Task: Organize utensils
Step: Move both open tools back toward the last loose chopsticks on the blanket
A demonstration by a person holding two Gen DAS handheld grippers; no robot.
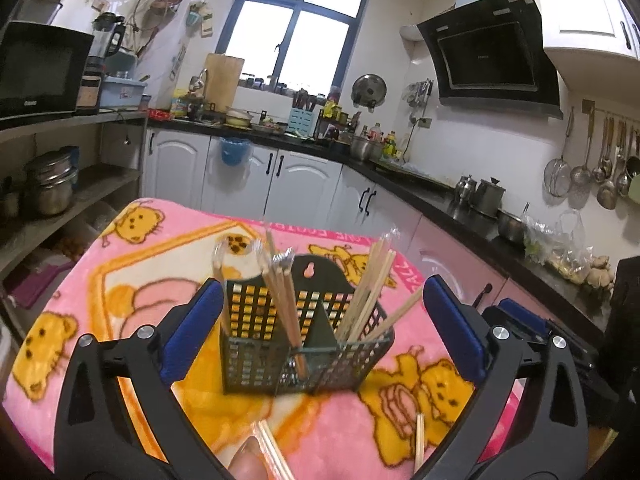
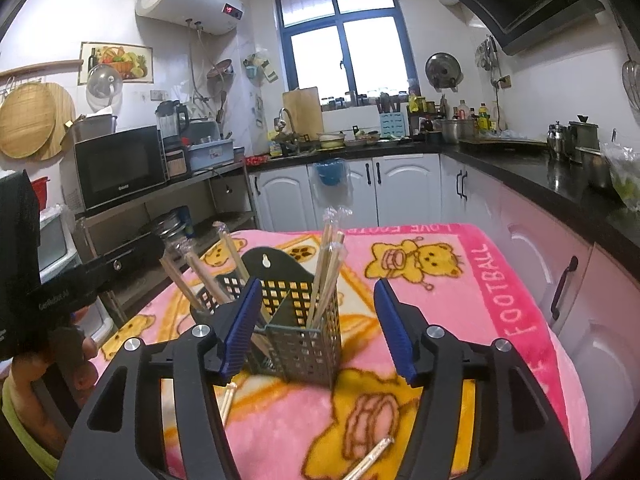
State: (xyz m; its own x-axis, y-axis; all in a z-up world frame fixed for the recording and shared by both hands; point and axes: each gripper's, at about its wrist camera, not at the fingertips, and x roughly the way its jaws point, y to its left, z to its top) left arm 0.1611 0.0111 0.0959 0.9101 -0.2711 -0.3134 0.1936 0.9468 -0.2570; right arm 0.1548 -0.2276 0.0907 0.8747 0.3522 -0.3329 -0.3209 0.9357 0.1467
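Your left tool (image 1: 320,332) gaping empty, right tool (image 2: 316,326) likewise apart, two-compartment caddy (image 1: 280,360) of wrapped chopsticks (image 1: 282,304) between, two loose pairs (image 1: 272,452) on the pink bench (image 1: 140,248).

1. One dark perforated utensil caddy (image 1: 304,344), divided into two compartments.
2. Two bundles of wrapped chopstick pairs standing in it: left bundle (image 1: 282,304), right bundle (image 1: 370,292); the number of sticks in each cannot be told.
3. Two loose chopstick pairs on the pink blanket (image 1: 160,280) near its front edge: one (image 1: 274,454), another (image 1: 419,440).
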